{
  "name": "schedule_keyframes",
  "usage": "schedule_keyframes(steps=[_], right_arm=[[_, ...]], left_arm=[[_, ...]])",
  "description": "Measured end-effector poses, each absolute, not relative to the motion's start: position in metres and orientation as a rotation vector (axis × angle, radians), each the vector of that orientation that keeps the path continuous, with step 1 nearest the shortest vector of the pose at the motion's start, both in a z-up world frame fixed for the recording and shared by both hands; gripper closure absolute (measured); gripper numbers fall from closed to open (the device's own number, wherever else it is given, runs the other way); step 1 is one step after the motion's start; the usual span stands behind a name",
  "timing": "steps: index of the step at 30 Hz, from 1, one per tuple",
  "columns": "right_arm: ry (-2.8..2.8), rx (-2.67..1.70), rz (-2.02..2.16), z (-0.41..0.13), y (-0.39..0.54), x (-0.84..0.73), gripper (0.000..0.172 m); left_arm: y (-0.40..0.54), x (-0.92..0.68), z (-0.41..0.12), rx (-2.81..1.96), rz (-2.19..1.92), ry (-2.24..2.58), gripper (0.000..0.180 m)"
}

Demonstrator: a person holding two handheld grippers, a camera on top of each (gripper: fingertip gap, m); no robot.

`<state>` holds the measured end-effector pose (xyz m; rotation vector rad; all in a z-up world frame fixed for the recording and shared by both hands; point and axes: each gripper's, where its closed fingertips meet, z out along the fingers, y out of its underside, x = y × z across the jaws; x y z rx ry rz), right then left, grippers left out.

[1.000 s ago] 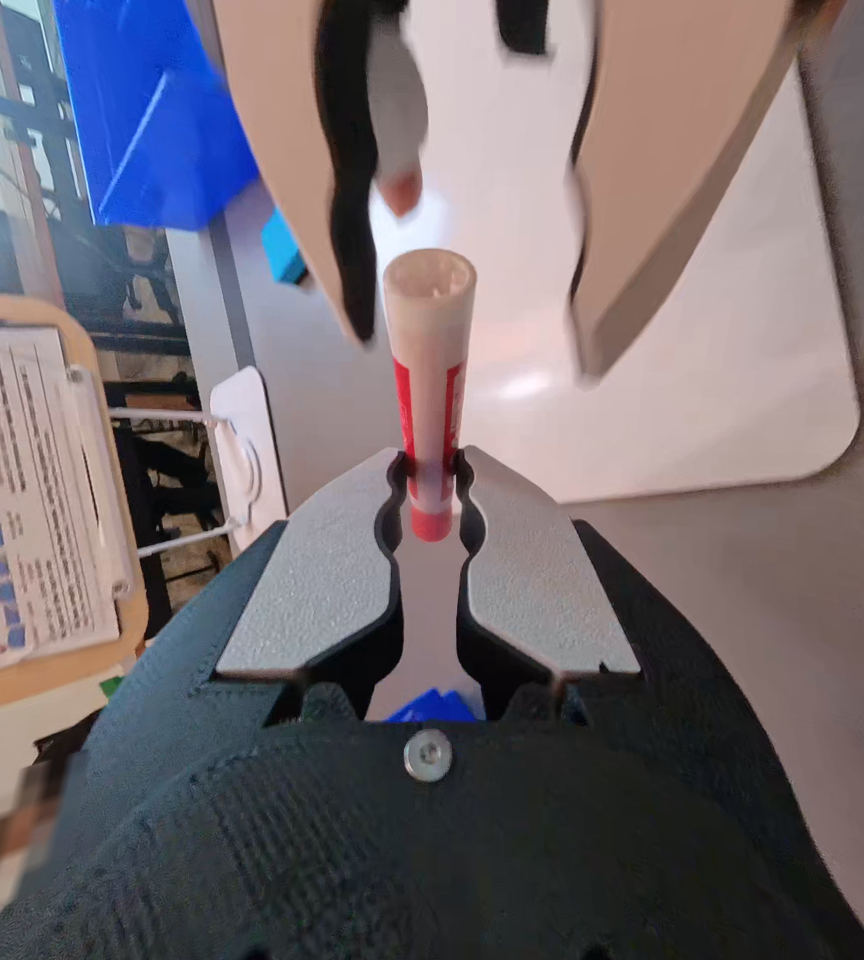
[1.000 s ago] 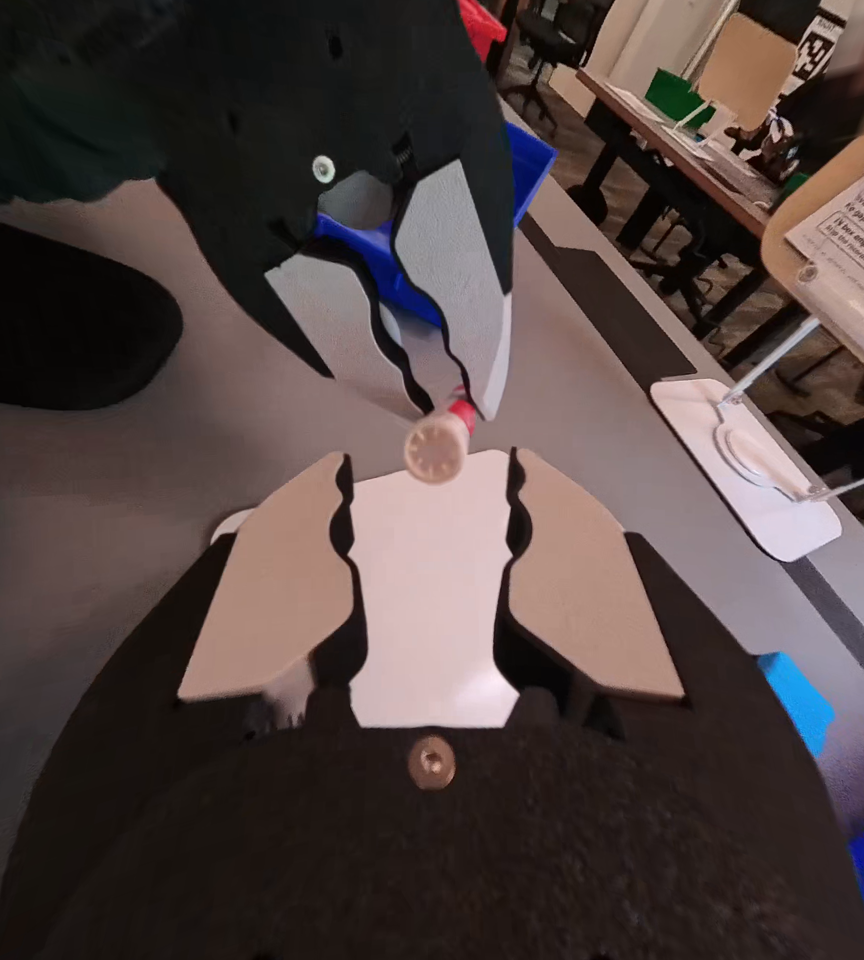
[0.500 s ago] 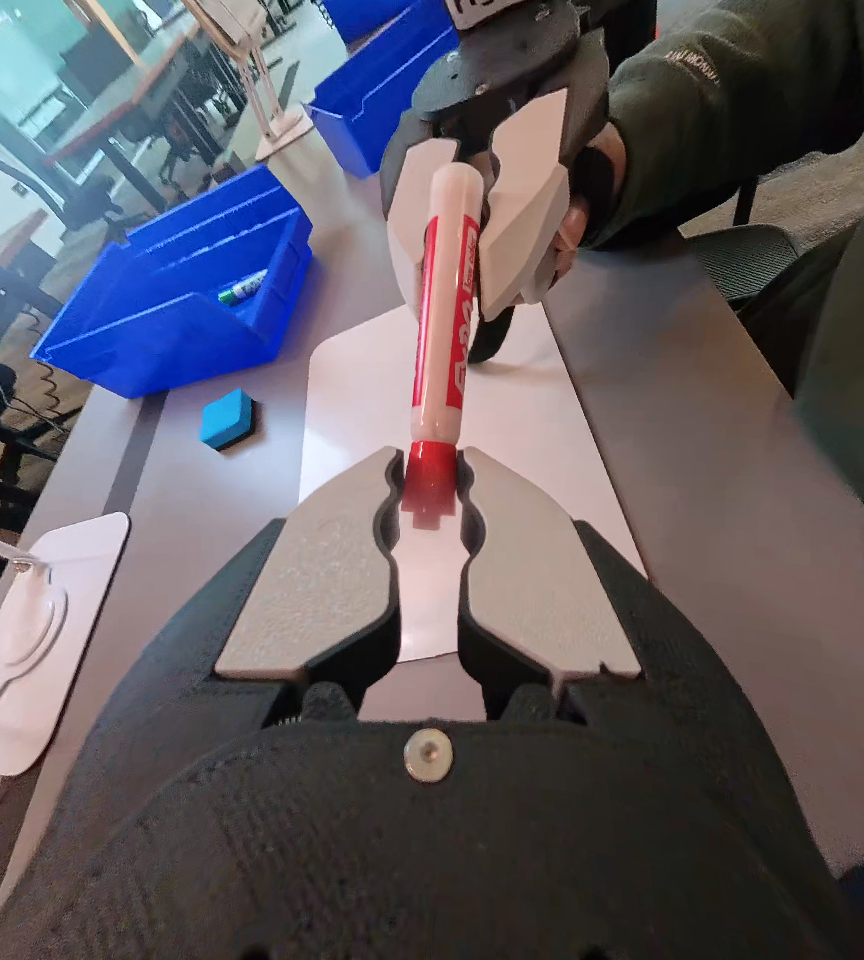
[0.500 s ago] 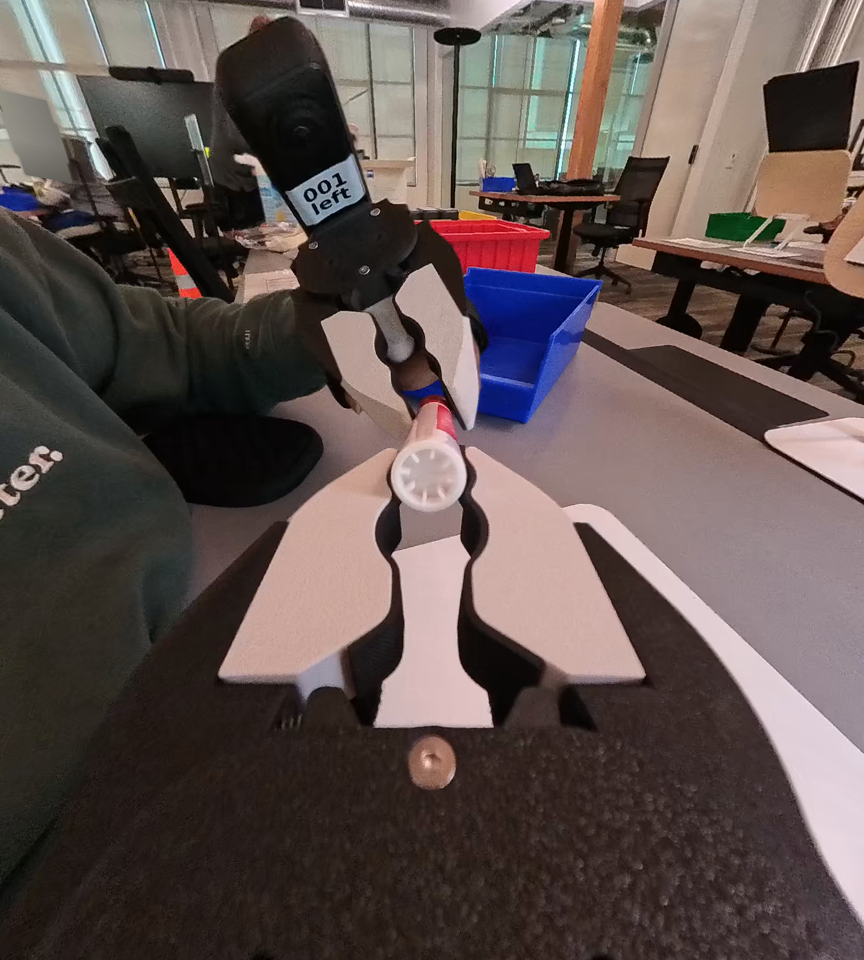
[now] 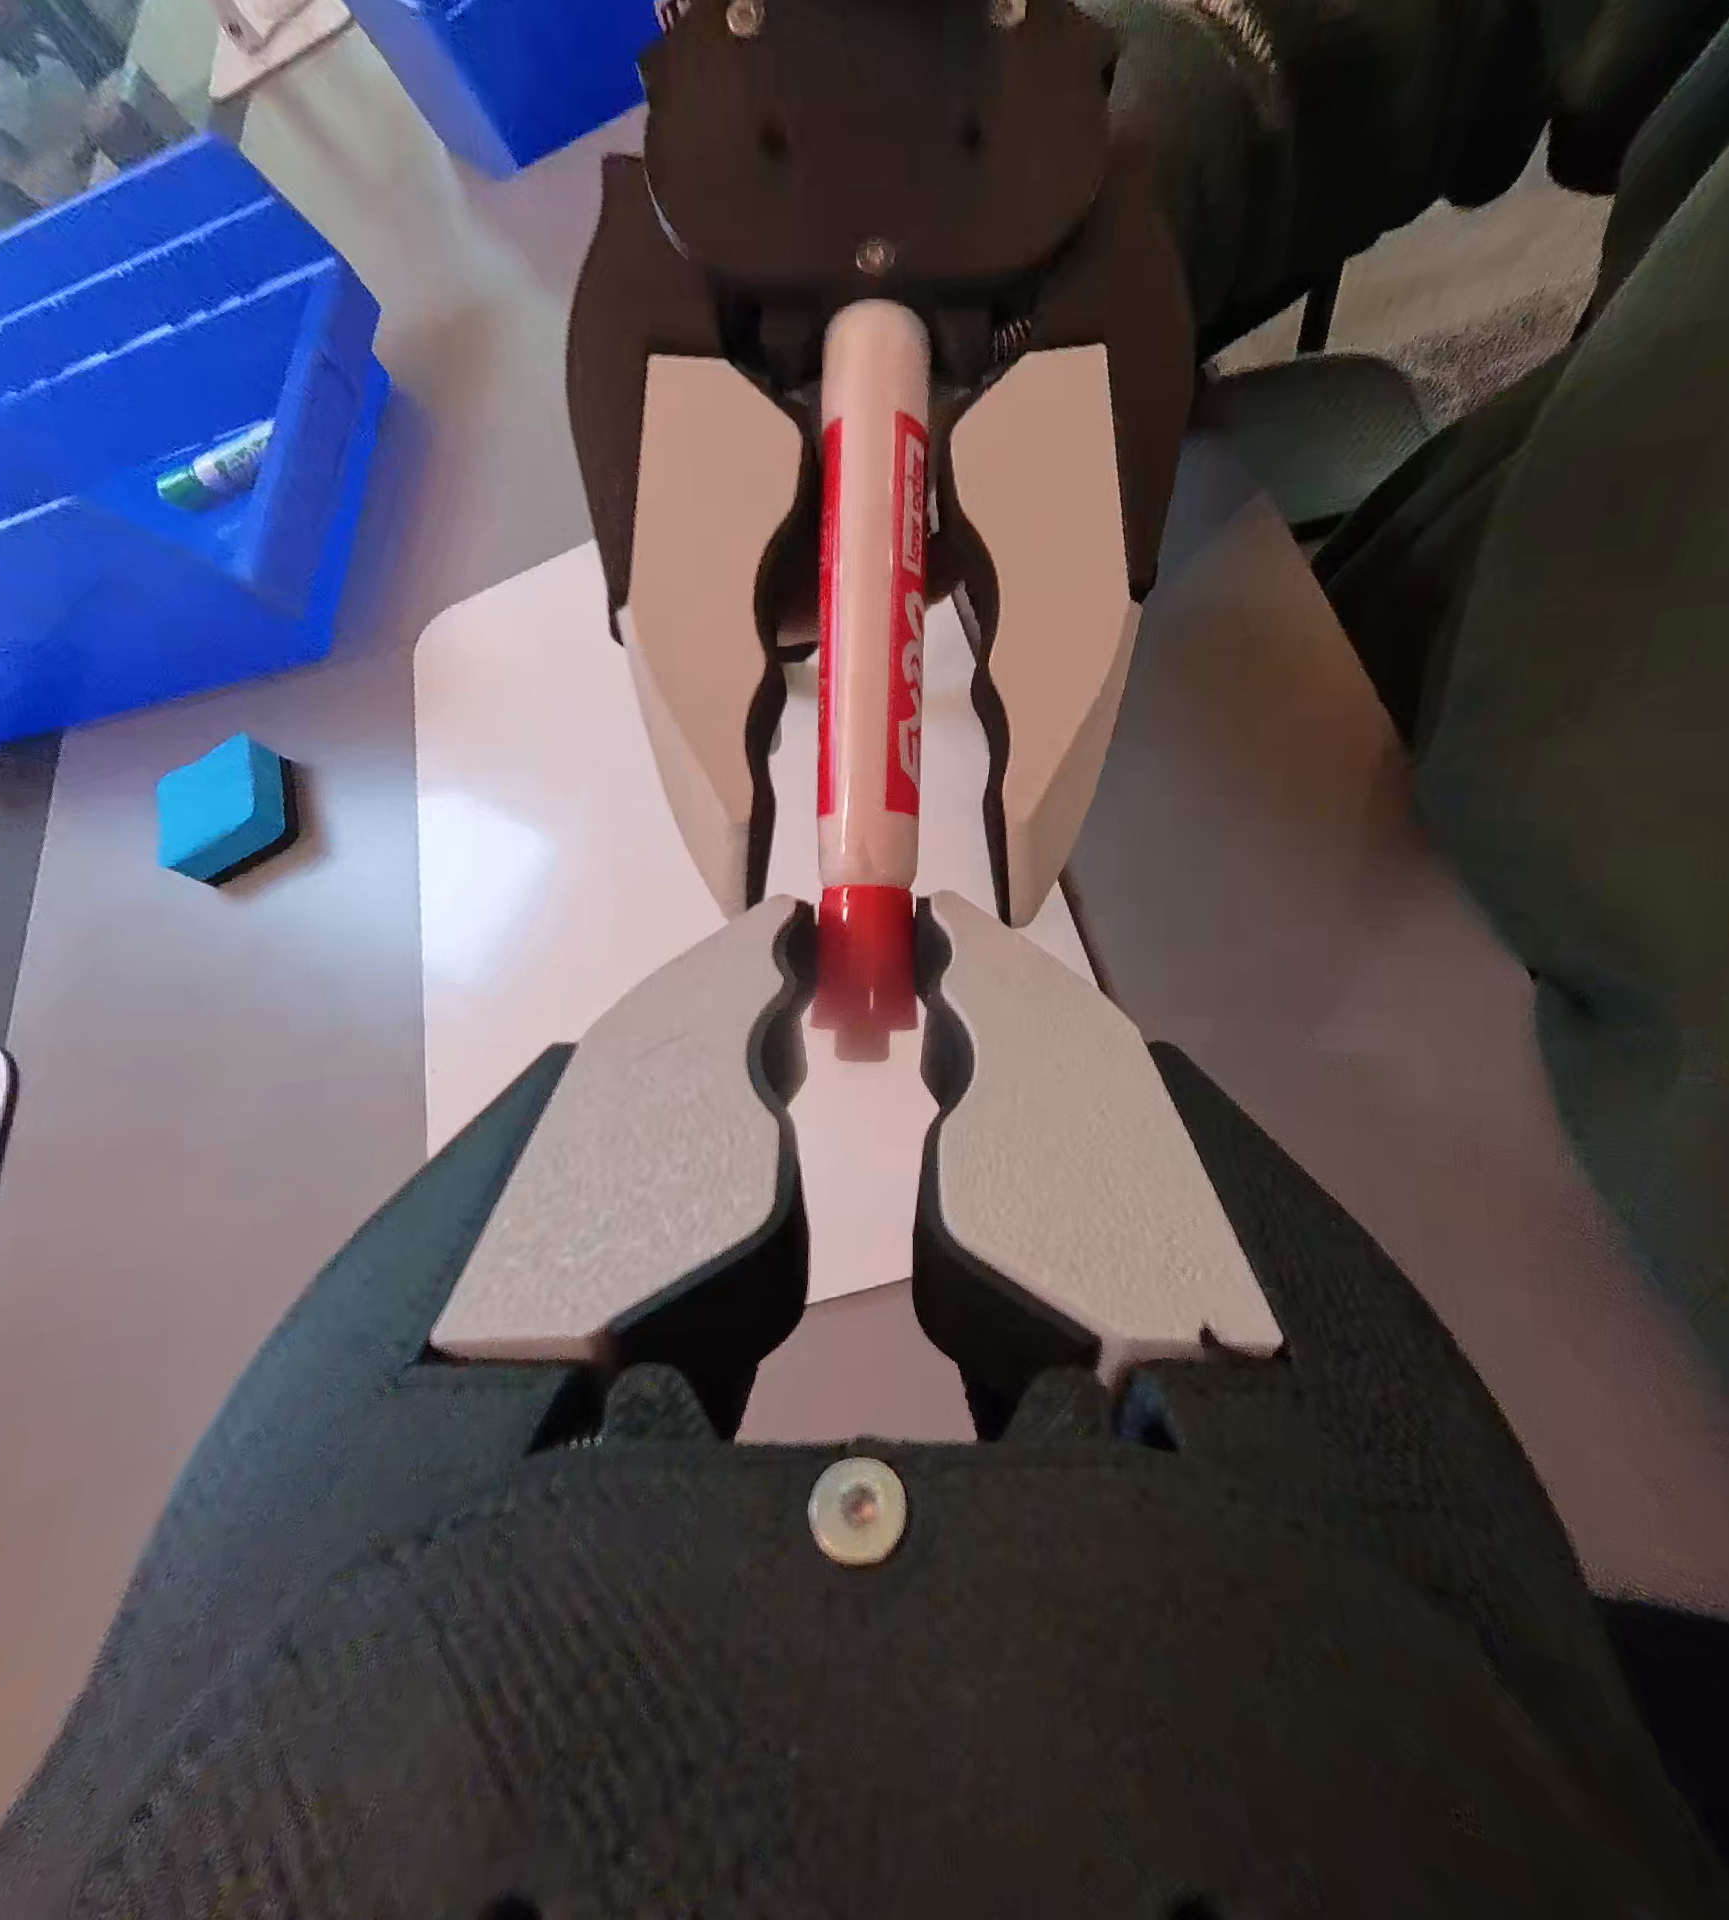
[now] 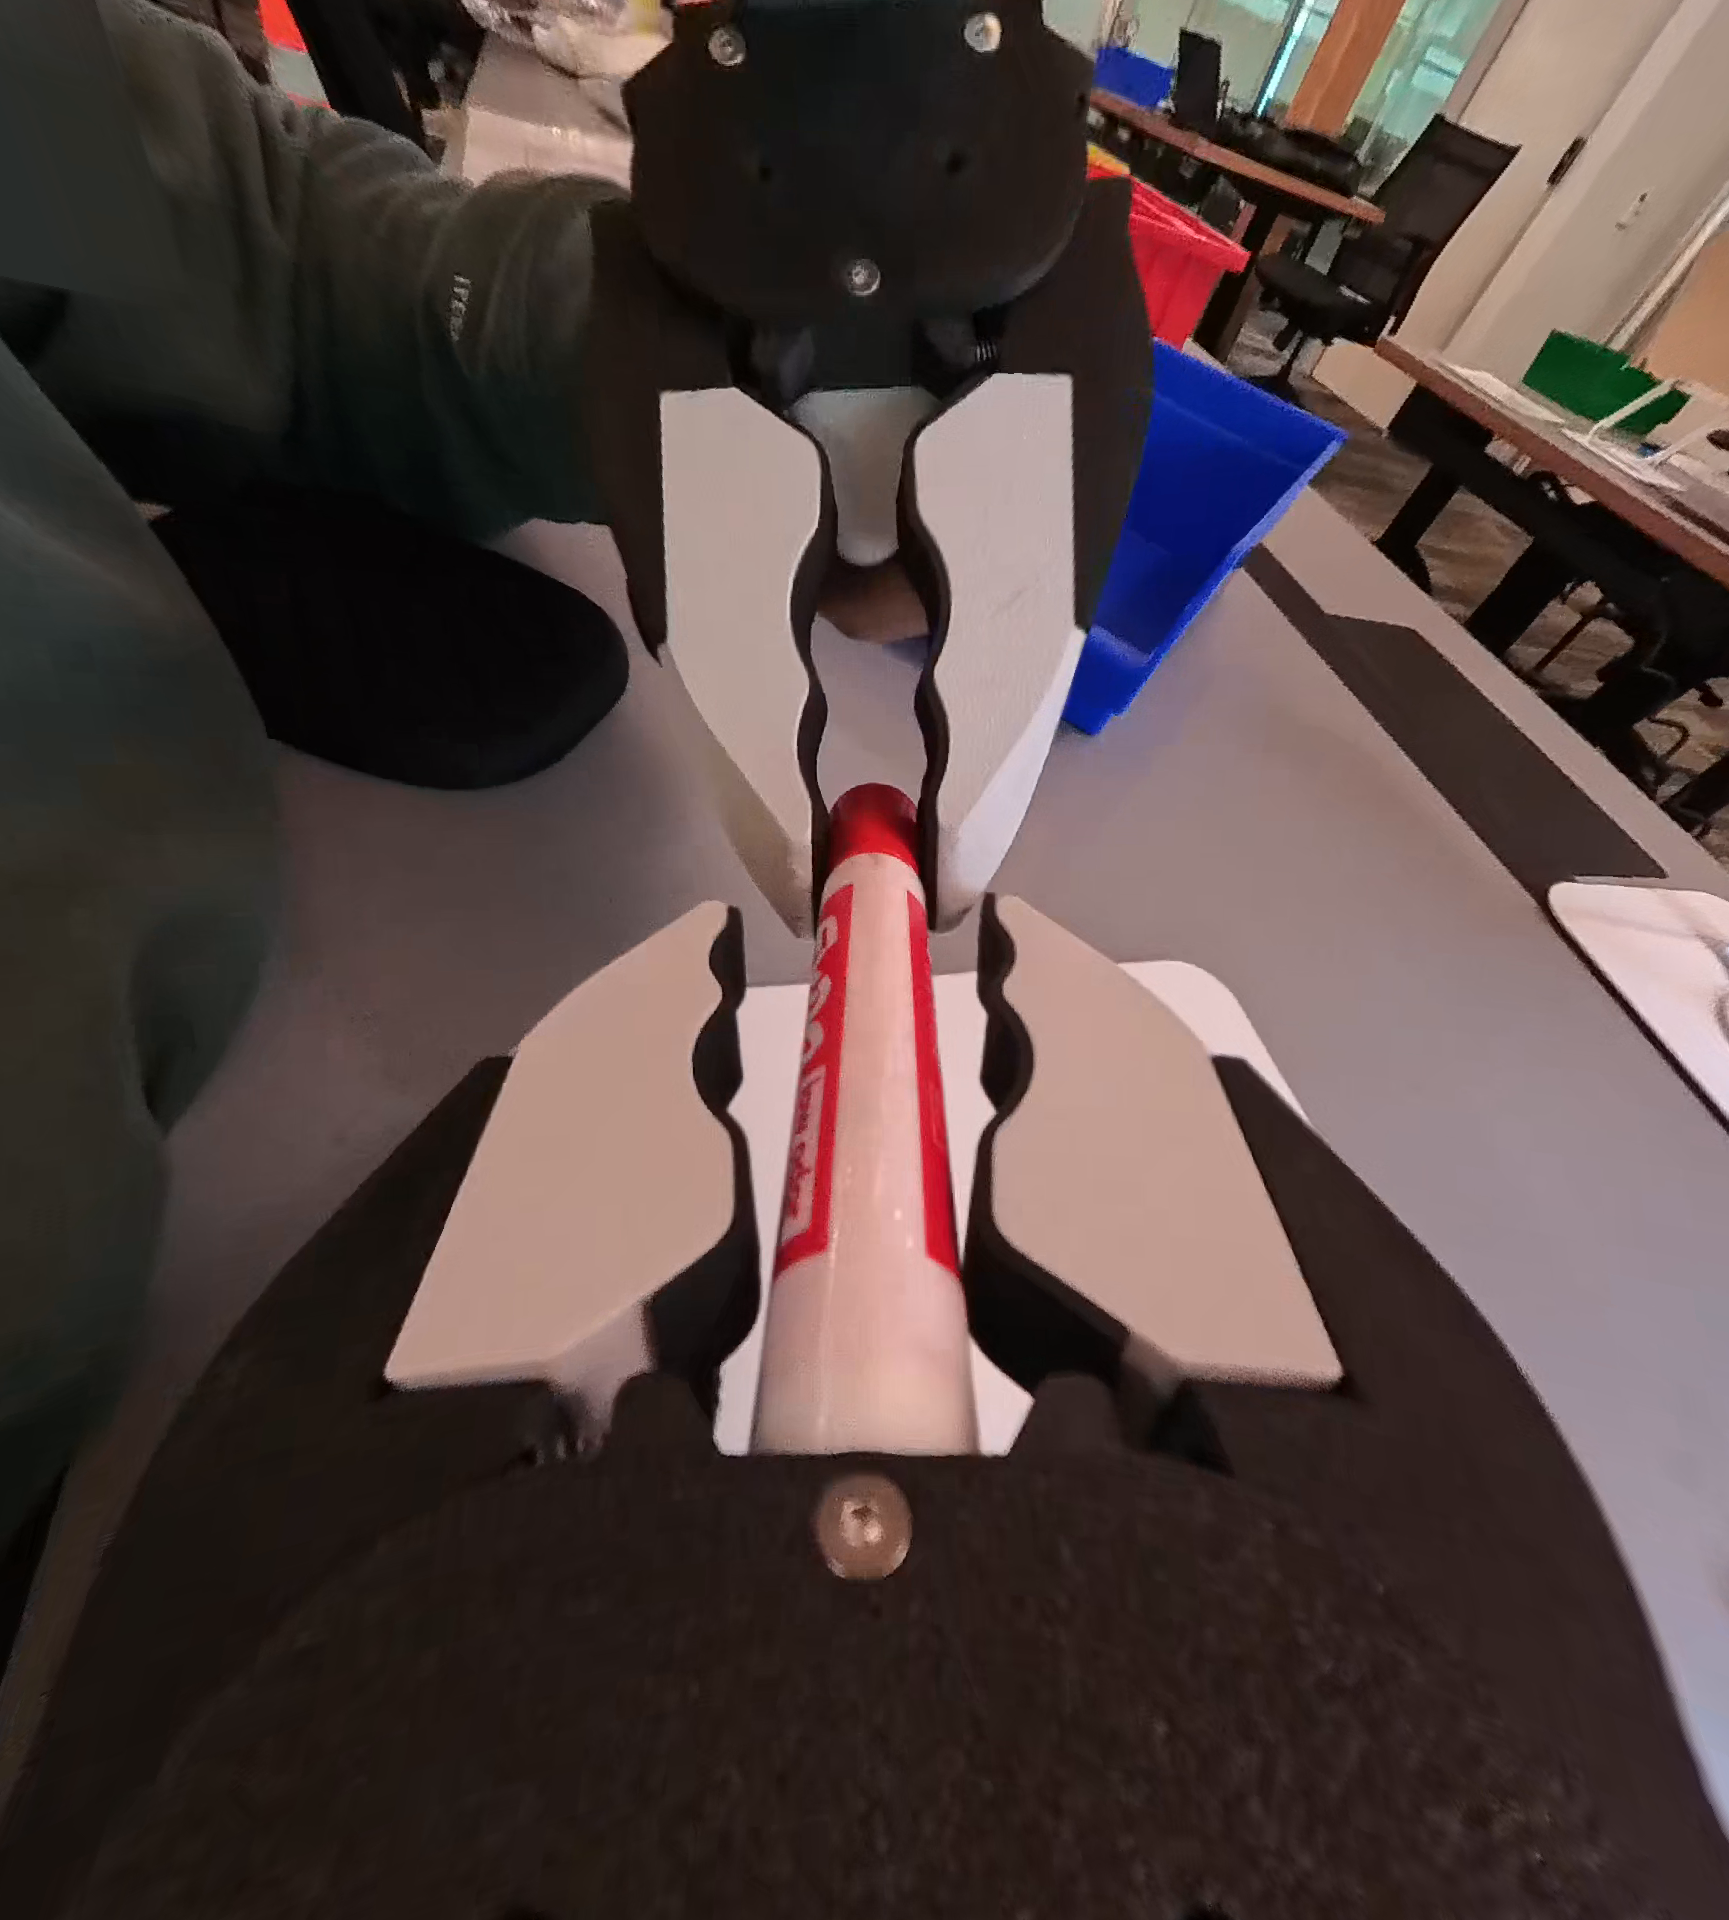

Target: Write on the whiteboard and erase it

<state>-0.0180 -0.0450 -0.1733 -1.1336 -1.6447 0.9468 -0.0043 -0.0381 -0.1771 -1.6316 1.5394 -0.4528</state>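
Above whiteboard (image 5: 548, 831), left claw (image 5: 865, 925) pinches marker (image 5: 870, 623) cap.

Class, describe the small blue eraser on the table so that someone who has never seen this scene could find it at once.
Start at the big blue bin left of the whiteboard. On the bare grey table between them lies the eraser, a small turquoise block with a black underside.
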Motion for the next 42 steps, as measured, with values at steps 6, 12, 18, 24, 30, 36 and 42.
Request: schedule_keyframes(steps=[6,12,18,24,30,36,42], right_arm=[[-1.643,-1.106,0.931,-0.17,-0.05,-0.018,0.129],[-1.58,-1.16,0.978,-0.167,-0.051,-0.014,0.137],[-1.255,-1.267,1.14,-0.118,-0.004,0.054,0.139],[-1.624,-1.686,0.814,-0.204,0.026,0.027,0.137],[-1.826,-1.836,0.683,-0.241,0.051,-0.032,0.136],[-1.909,-1.896,0.599,-0.249,0.07,-0.053,0.136],[-1.999,-1.921,0.541,-0.259,0.073,-0.064,0.136]], left_arm=[[-0.042,-0.001,-0.185,-1.658,-0.465,1.562,0.162],[-0.044,0.002,-0.183,-1.644,-0.516,1.546,0.162],[-0.027,-0.06,-0.177,-1.687,-0.862,1.07,0.162],[-0.024,-0.089,-0.238,-1.877,-0.534,1.158,0.162],[-0.033,-0.094,-0.256,-1.9,-0.464,1.165,0.162],[-0.034,-0.104,-0.252,-1.898,-0.499,1.113,0.162],[-0.036,-0.108,-0.254,-1.903,-0.481,1.133,0.162]])
